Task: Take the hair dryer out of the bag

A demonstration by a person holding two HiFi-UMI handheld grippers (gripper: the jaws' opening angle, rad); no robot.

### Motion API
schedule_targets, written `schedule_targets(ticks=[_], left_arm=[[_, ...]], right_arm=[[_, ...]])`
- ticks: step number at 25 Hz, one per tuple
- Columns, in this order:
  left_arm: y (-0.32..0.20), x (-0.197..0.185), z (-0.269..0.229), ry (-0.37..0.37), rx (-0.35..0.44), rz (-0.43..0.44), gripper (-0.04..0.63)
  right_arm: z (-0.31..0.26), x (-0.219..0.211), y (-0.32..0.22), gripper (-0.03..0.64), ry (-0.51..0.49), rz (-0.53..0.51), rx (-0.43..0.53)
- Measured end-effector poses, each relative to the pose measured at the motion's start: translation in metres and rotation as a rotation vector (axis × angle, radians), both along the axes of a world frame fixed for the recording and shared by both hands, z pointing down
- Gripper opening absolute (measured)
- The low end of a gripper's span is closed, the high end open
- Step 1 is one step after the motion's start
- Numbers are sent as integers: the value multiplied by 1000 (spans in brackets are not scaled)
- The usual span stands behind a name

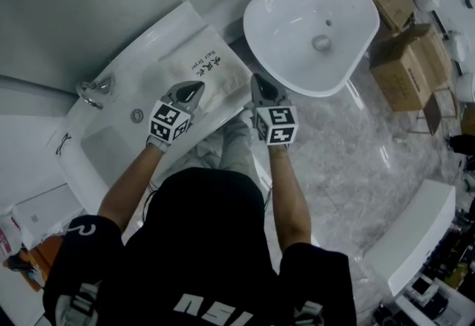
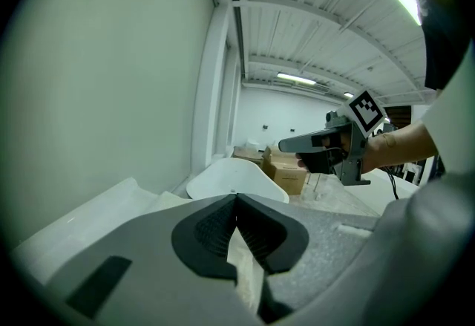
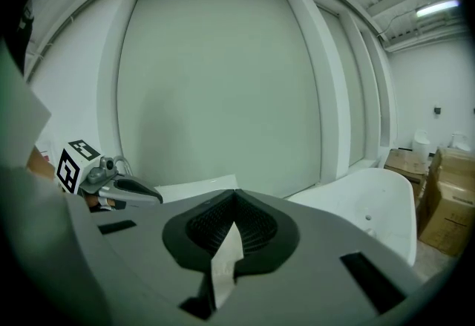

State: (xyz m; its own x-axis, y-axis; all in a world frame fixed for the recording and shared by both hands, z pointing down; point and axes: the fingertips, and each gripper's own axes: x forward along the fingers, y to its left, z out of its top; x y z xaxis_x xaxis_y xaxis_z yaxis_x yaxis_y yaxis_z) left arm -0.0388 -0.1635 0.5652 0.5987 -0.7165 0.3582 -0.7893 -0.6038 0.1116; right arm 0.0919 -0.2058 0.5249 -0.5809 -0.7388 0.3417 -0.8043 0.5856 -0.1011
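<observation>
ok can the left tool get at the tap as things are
Probably not yet: the left tool is shut on cloth of the bag. Nothing stands between it and the tap, so letting go would free it.

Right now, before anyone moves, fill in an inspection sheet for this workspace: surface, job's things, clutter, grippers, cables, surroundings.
Surface: white sink unit with a tap.
Job's things: cream bag printed "Hair Dryer" lies on the unit; hair dryer not visible.
Clutter: small dark item left of the sink, too small to identify.
Grippers: left gripper and right gripper both shut, each pinching bag fabric.
Cables: thin dark cord trailing near the right gripper.
Surroundings: round white basin, cardboard boxes, marble floor.
</observation>
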Motion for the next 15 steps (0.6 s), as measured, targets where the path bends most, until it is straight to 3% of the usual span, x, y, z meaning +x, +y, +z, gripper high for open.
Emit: schedule_targets(ticks=[9, 15], left_arm=[[3, 27, 70, -3, -134, 104, -2], [13, 35, 123, -37, -243, 140, 109]], right_arm=[[53, 2, 4, -5, -21, 4, -90], [88, 10, 18, -5, -36, 26, -158]])
